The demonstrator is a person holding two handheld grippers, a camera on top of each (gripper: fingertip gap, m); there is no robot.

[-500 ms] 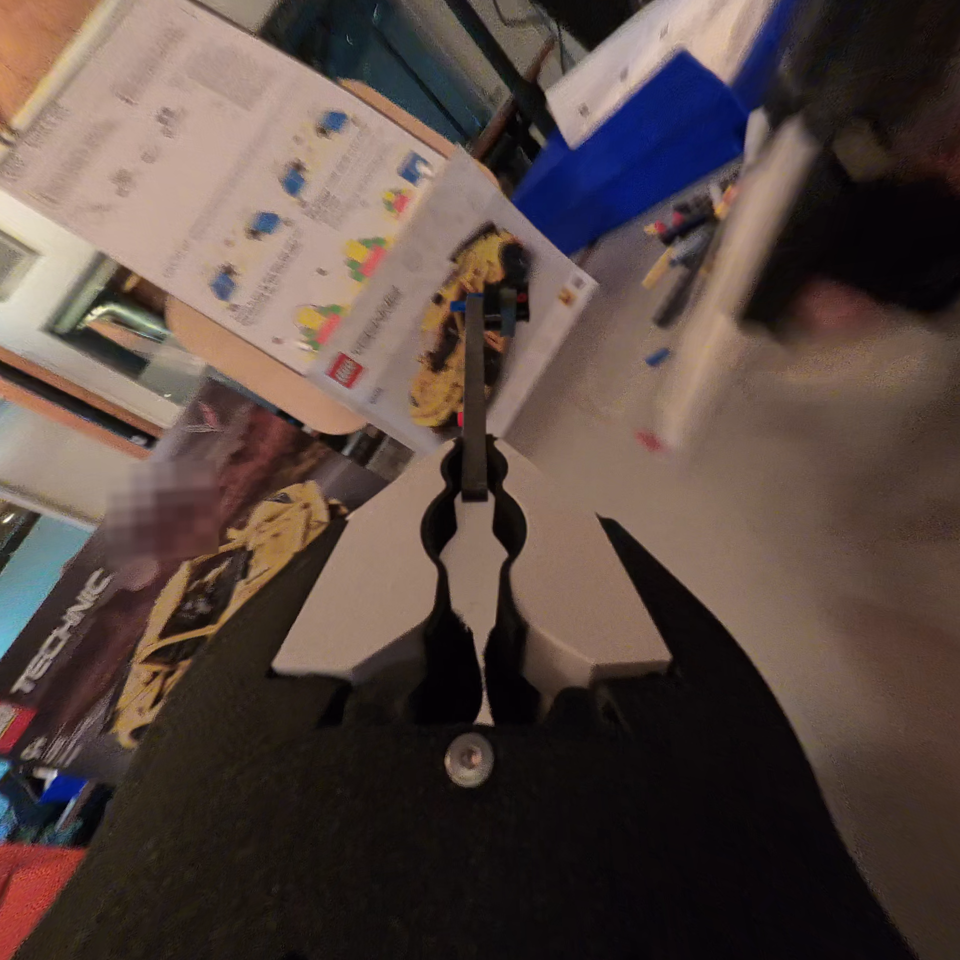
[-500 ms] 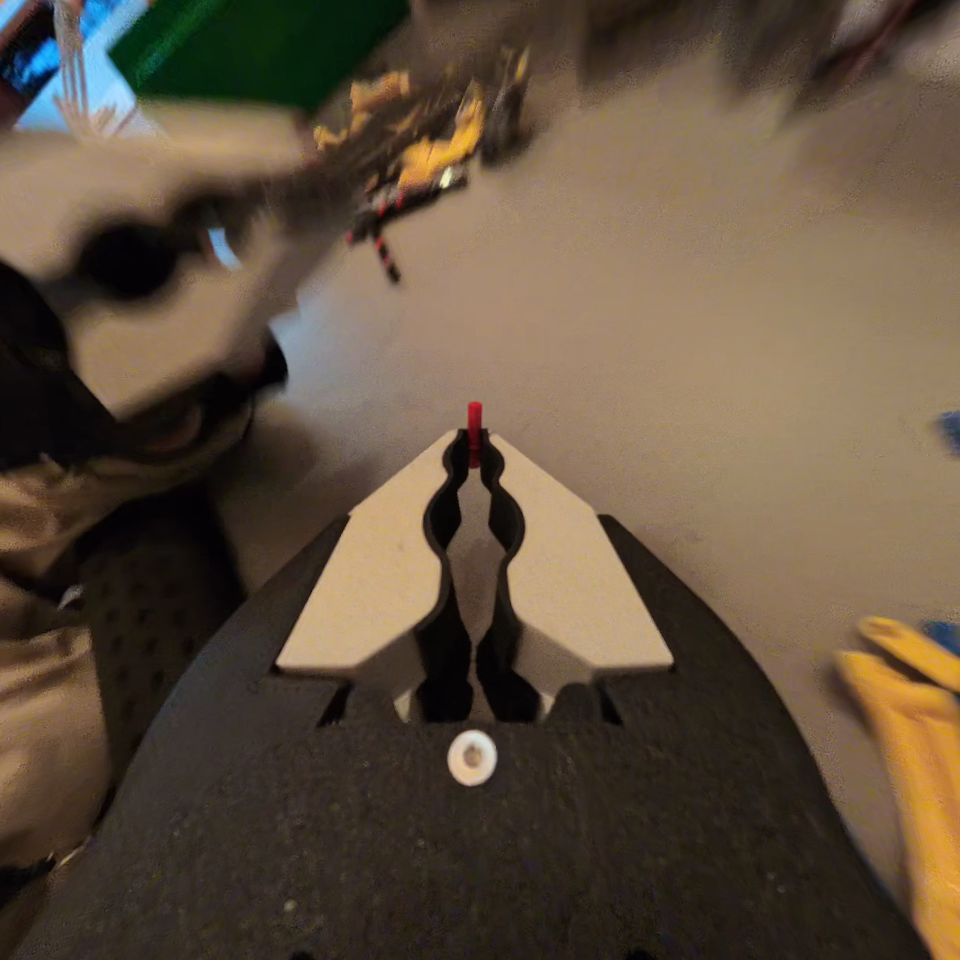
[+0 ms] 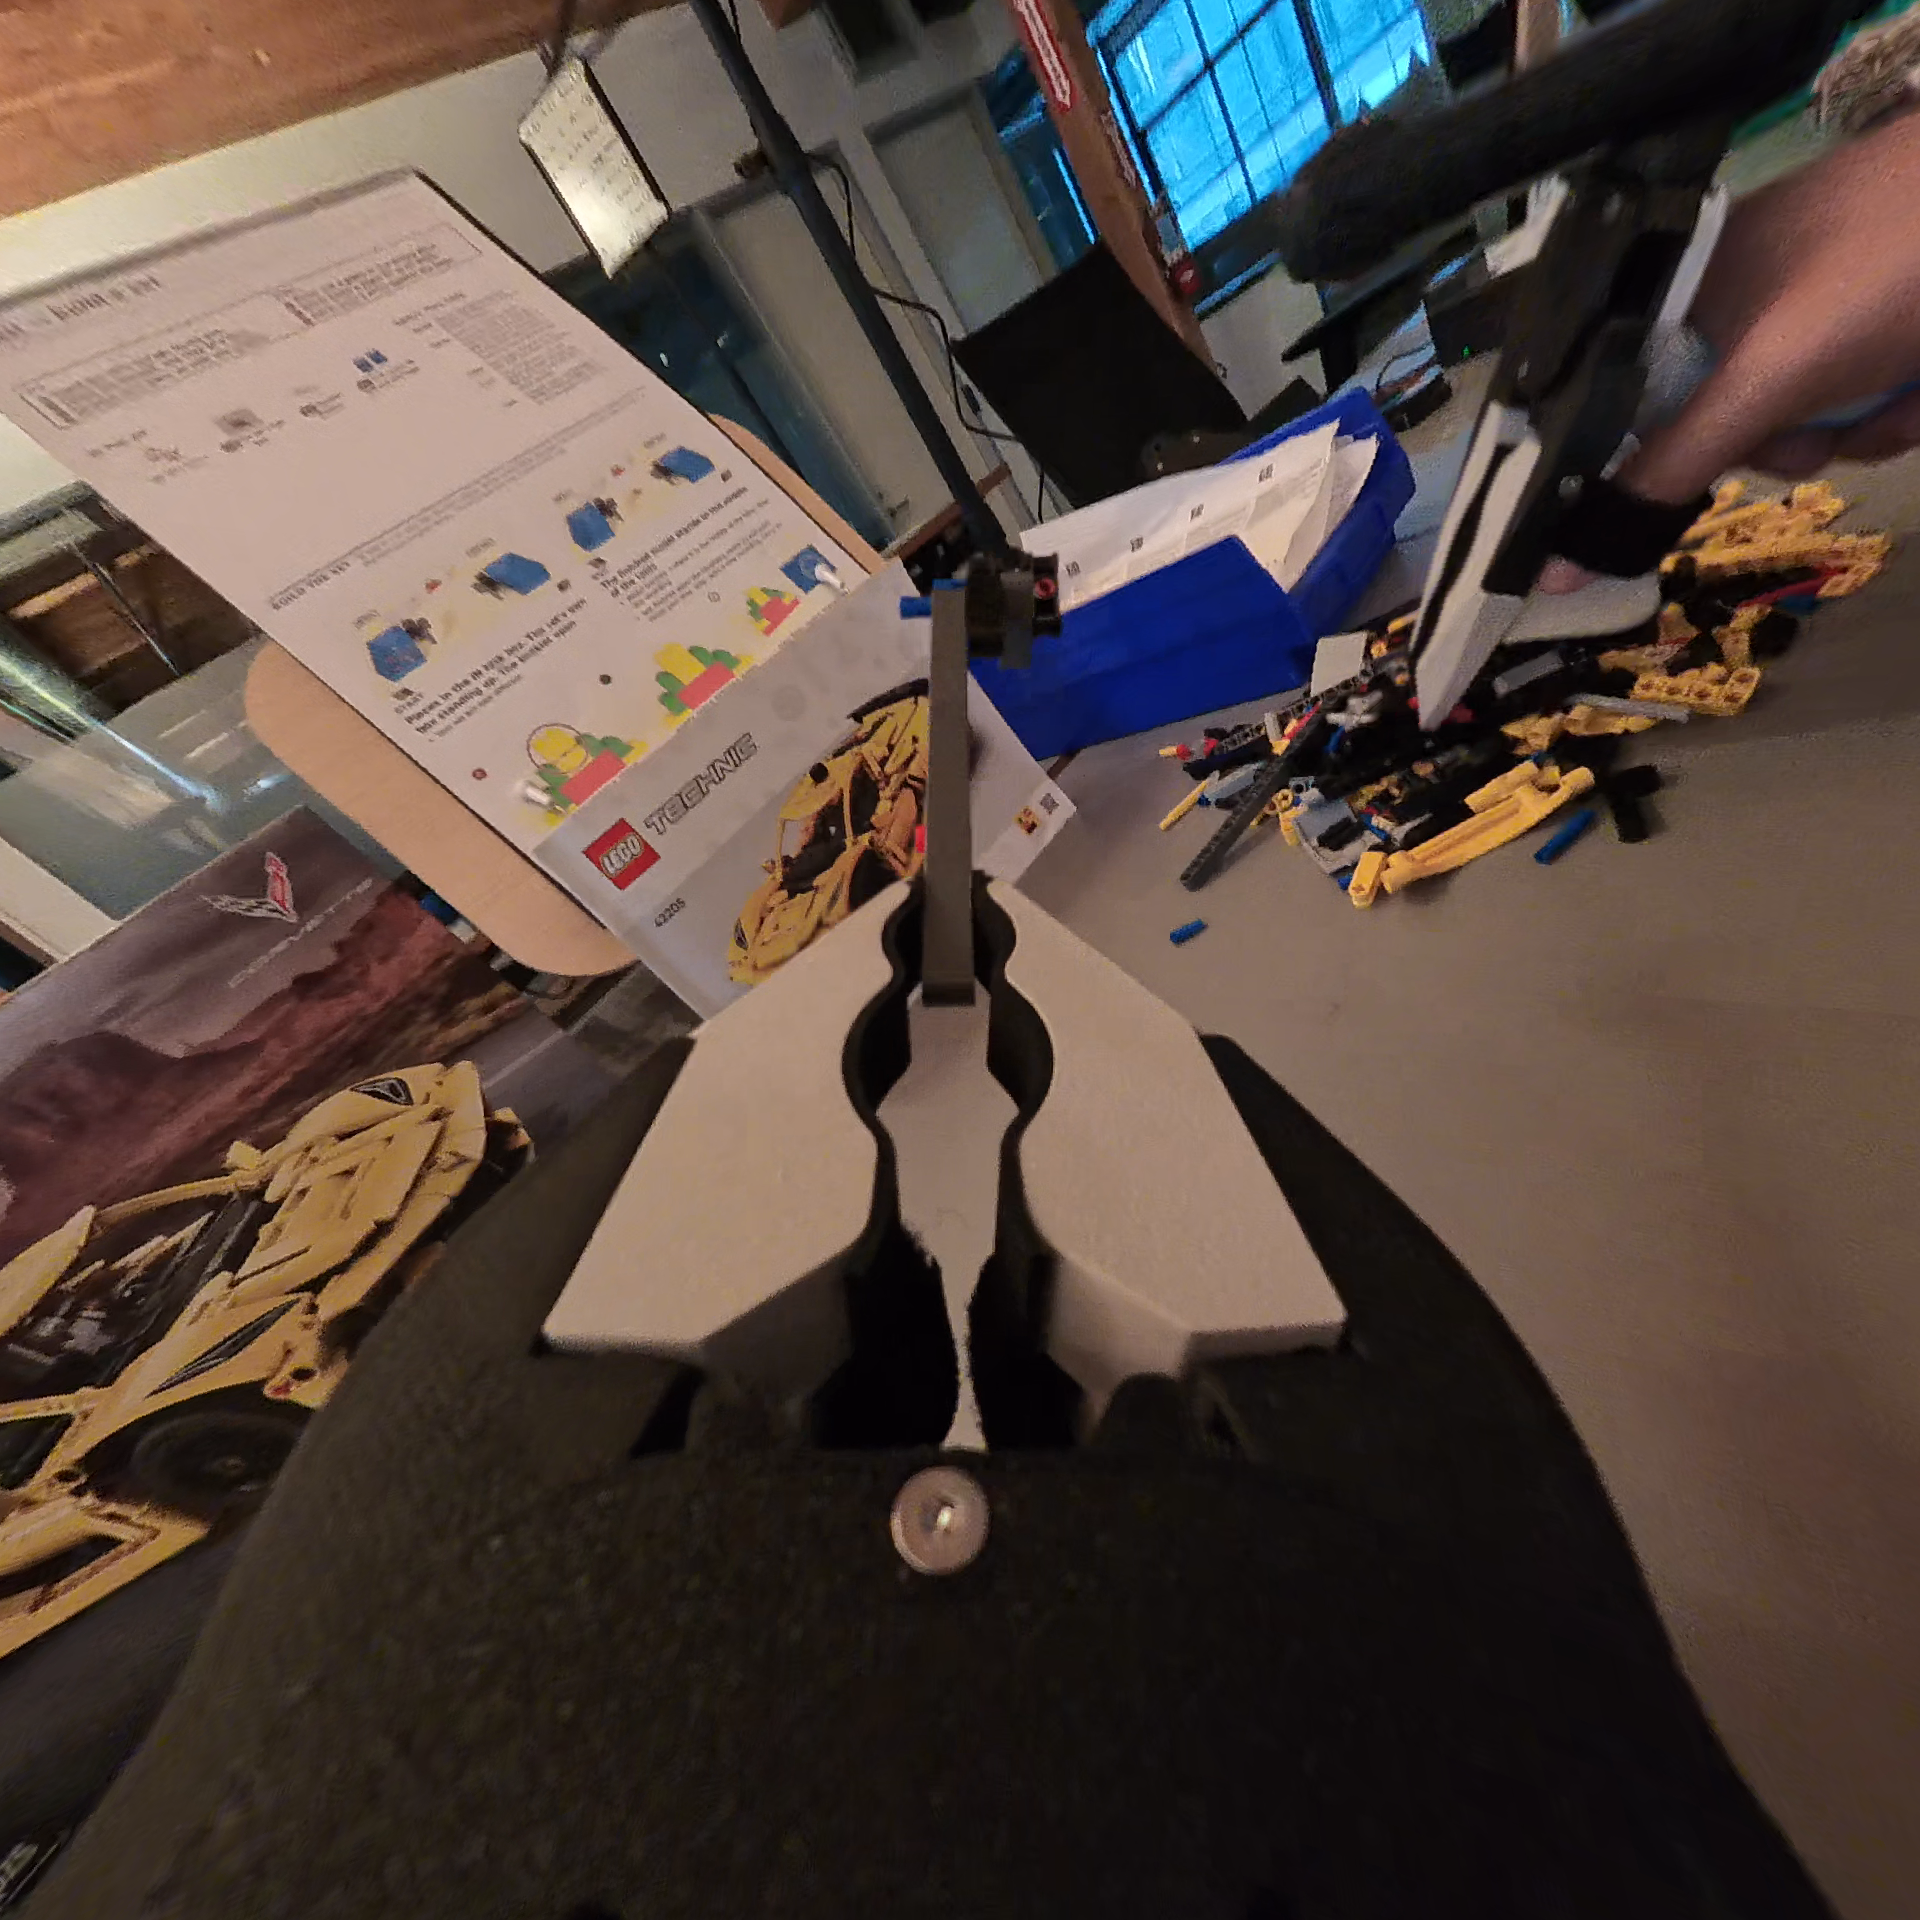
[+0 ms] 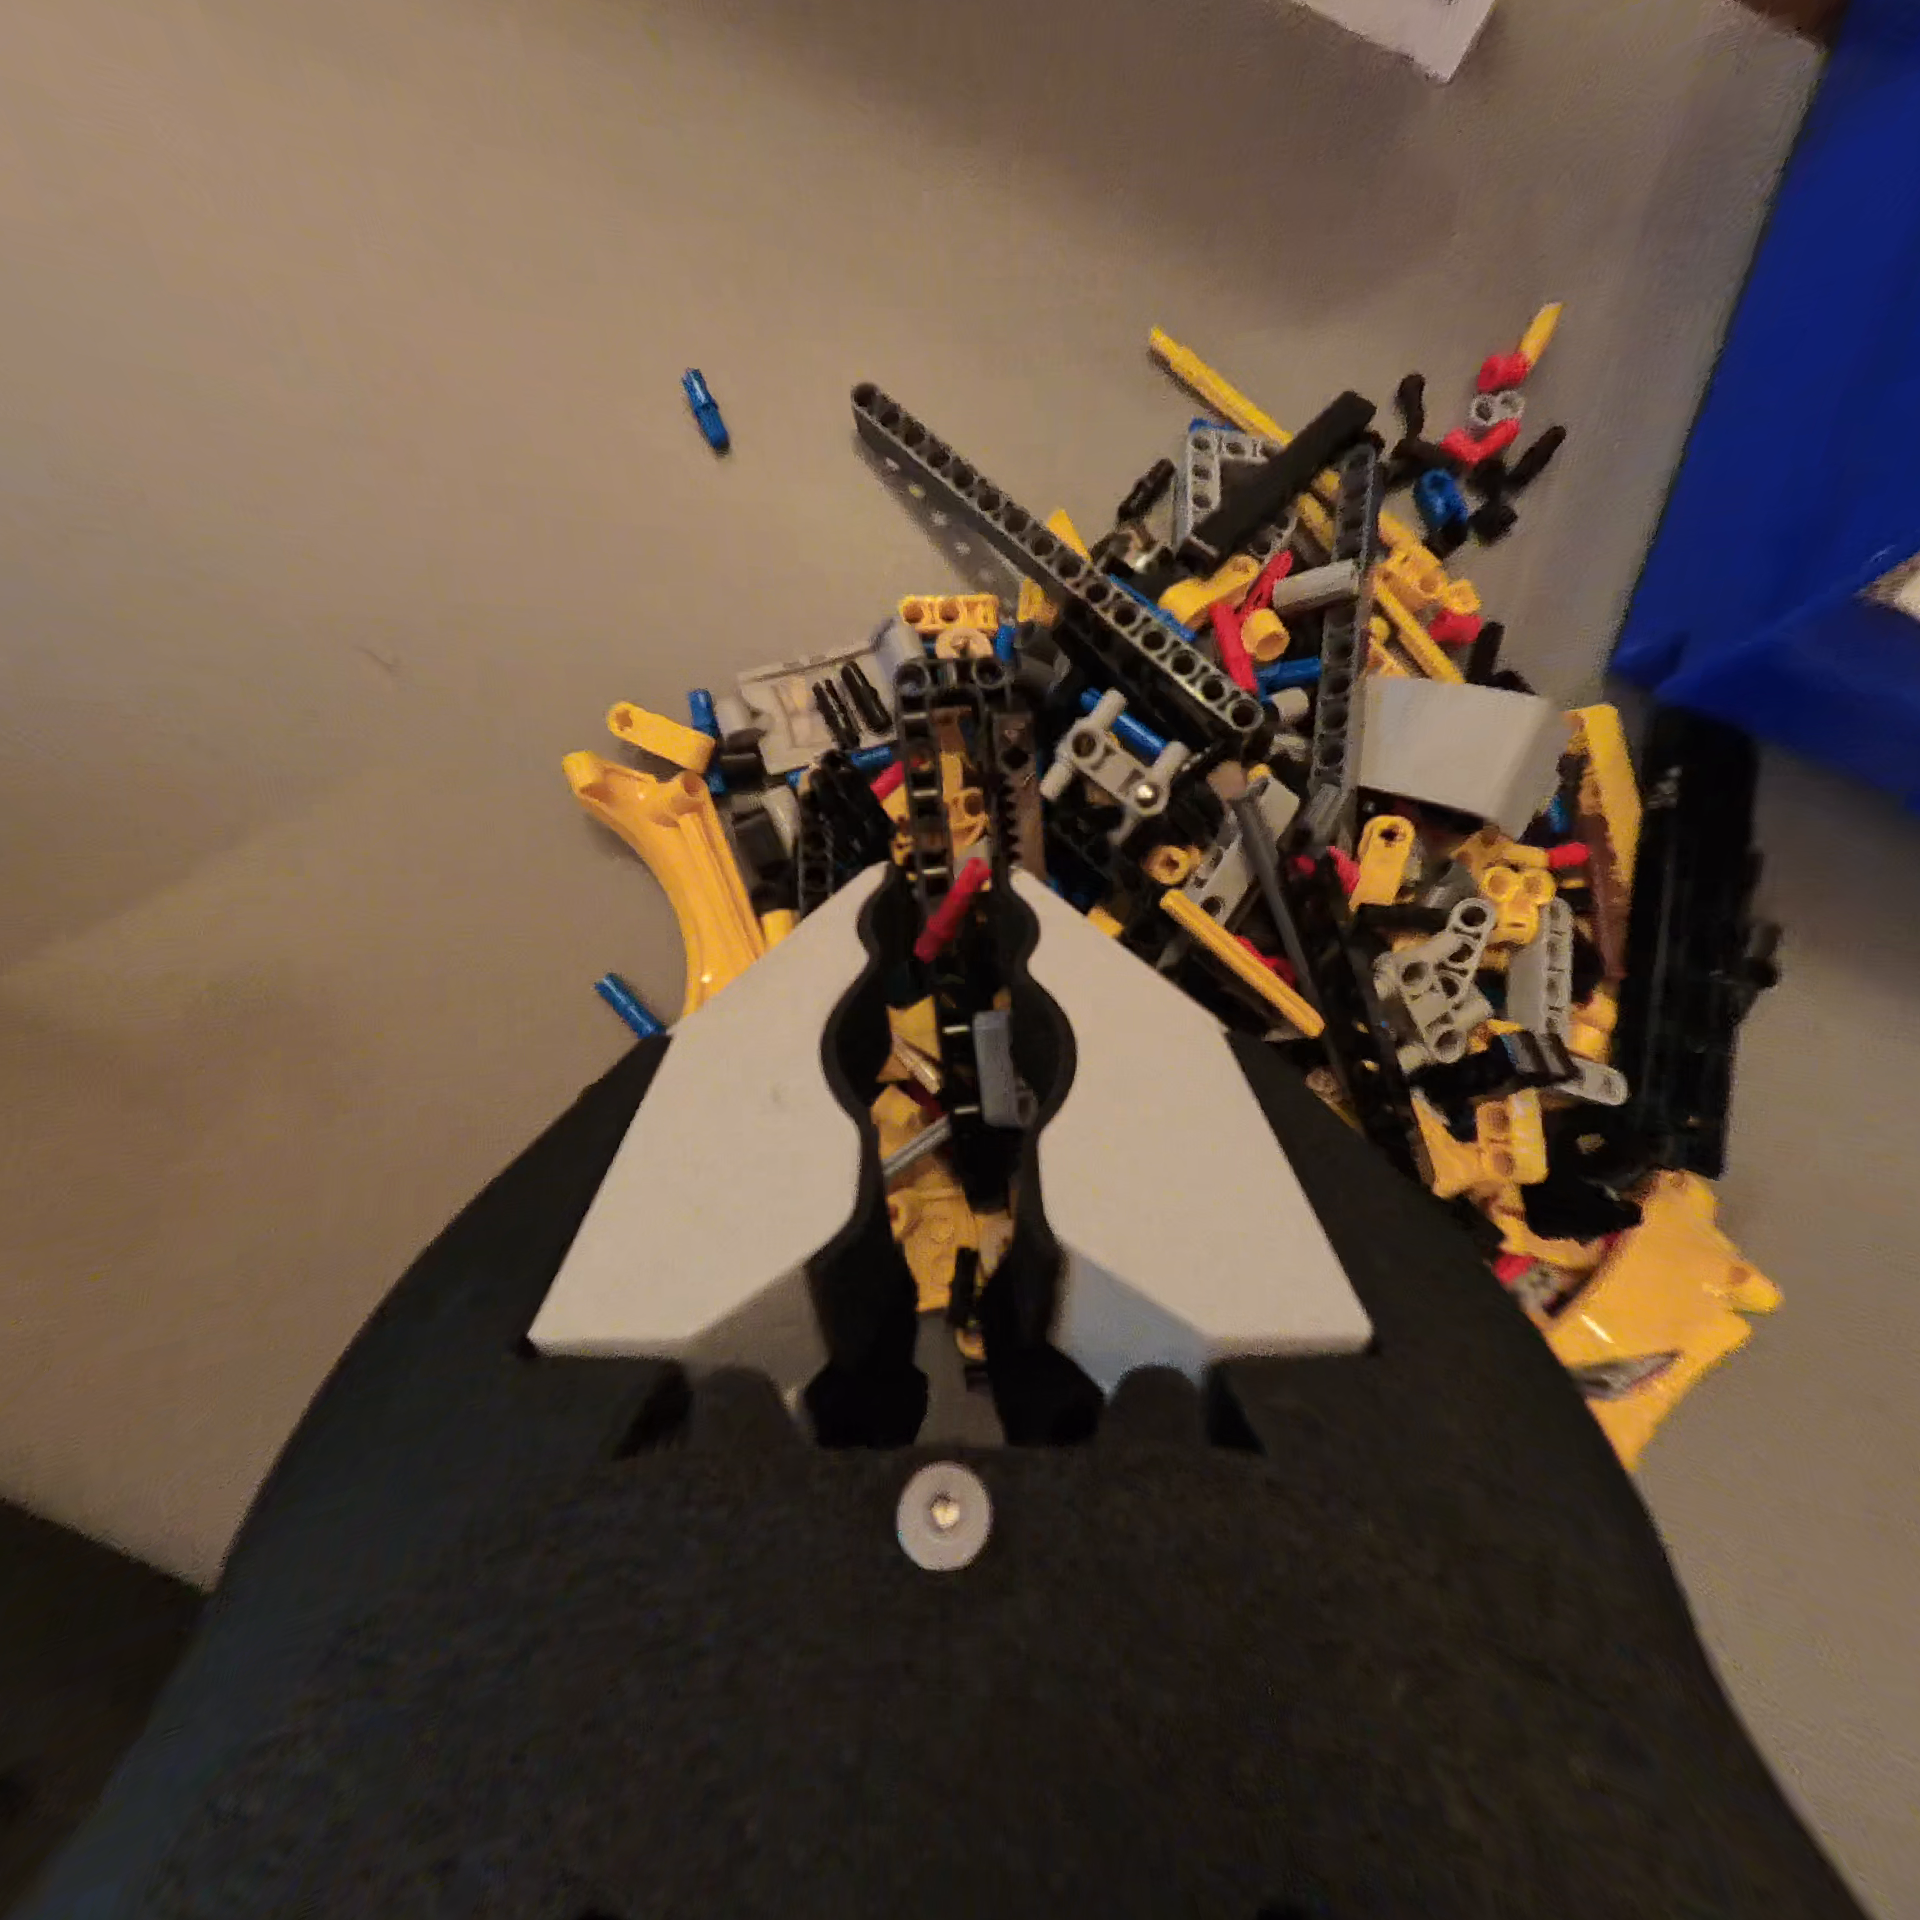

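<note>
My left gripper [image 3: 948,894] is shut on a long dark grey beam [image 3: 948,779] and holds it upright above the table. A small black assembly with blue and red bits [image 3: 1008,608] sits at the beam's top. My right gripper [image 4: 953,883] is open and points down into a pile of yellow, black and grey building parts [image 4: 1195,779]. A short red pin [image 4: 951,909] lies tilted between its fingertips, on the pile. In the left wrist view the right gripper [image 3: 1455,665] hangs over the same pile [image 3: 1507,748], with a person's hand [image 3: 1808,343] on it.
A blue bin [image 3: 1174,634] holding paper sheets stands behind the pile; it also shows in the right wrist view [image 4: 1797,416]. An instruction booklet [image 3: 790,821], a large printed sheet [image 3: 364,468] and a set box showing a yellow car [image 3: 239,1195] are at left. A loose blue pin [image 4: 707,410] lies on the grey table. The tips of one gripper are about 25 cm away from the tips of the other.
My right gripper has swung away from my left one and down over the pile. Its jaws have opened and the red pin is loose. My left gripper still holds the beam.
</note>
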